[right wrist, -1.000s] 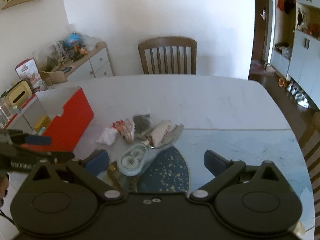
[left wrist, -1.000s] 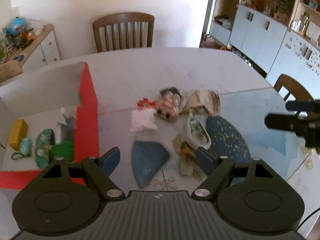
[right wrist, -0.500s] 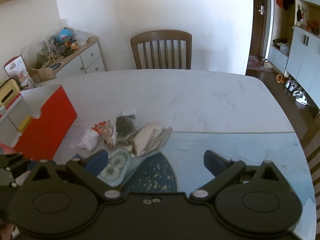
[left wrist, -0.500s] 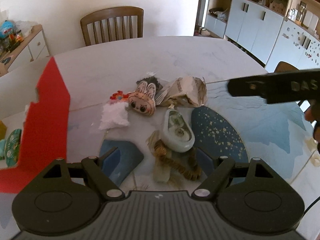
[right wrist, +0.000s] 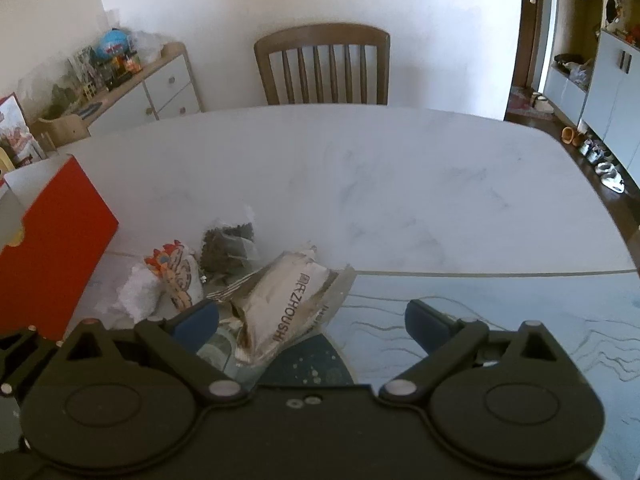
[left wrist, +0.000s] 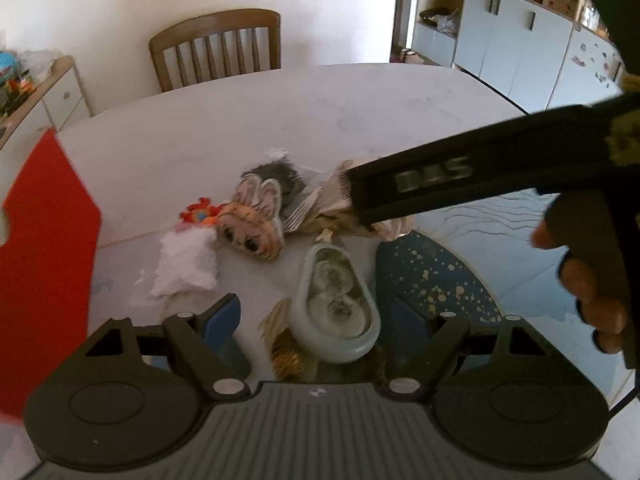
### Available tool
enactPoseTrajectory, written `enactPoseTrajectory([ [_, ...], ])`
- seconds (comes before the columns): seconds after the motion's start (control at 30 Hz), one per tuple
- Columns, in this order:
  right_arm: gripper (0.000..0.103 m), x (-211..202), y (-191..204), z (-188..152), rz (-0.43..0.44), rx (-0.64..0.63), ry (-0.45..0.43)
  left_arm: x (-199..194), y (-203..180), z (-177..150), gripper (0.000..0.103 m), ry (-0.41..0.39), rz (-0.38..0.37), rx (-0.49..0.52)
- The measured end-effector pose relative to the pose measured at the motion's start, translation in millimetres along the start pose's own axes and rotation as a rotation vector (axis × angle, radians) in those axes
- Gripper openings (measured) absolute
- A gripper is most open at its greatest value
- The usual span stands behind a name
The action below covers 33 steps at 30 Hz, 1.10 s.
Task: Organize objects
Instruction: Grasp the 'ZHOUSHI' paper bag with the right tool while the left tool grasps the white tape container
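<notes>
Clutter sits in a loose heap on the pale marble worktop. From the left wrist view, the left claw stands wide apart with nothing gripped; its blue pads flank a clear oval plastic case lying over some gold-brown tinsel, without touching the case. Beyond it lie a striped plush toy with big eyes, a white fluffy wad just to its left, and a dark furry bundle behind. A dark blue speckled mat spreads to the right. A red box stands at the left edge. The right claw's black body crosses in from the right, above a crumpled bag, with the person's fingers wrapped around its handle.

From the right wrist view, the right claw is also spread wide and empty. A crumpled beige packet with printed lettering lies between and just ahead of its fingers. The plush toy, white wad and dark bundle lie left of the packet, the red box further left. A wooden chair stands at the far side.
</notes>
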State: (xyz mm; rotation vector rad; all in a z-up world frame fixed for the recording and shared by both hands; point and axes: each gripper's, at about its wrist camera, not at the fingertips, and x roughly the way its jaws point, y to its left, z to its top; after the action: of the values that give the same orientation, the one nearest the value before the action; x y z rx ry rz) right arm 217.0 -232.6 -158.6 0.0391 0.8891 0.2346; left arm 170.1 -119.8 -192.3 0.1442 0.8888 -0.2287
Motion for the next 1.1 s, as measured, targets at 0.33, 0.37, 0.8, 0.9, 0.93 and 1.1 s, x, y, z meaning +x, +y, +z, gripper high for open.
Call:
enactPoseTrajectory([
  [0.33, 0.093, 30, -3, 6, 0.015, 0.018, 0.057, 20, -3, 5, 0.083, -0.007, 0.021, 0.015],
  [0.37, 0.092, 32, -2, 7, 0.019, 0.017, 0.059, 20, -5, 4, 0.083, -0.011, 0.023, 0.023],
  [0.8, 0.072, 34, -2, 10, 0.080, 0.041, 0.069, 19, -12, -1, 0.048, 0.001, 0.003, 0.041],
  [0.9, 0.064, 32, -3, 9, 0.079, 0.049, 0.065, 18, -13, 0, 0.048, 0.004, 0.005, 0.046],
  [0.93, 0.060, 31, -4, 9, 0.074, 0.050, 0.064, 17, -13, 0, 0.048, 0.005, 0.004, 0.044],
  [1.1, 0.052, 23, -12, 6, 0.053, 0.076, 0.050, 12, -8, 6, 0.047, 0.000, -0.009, 0.016],
])
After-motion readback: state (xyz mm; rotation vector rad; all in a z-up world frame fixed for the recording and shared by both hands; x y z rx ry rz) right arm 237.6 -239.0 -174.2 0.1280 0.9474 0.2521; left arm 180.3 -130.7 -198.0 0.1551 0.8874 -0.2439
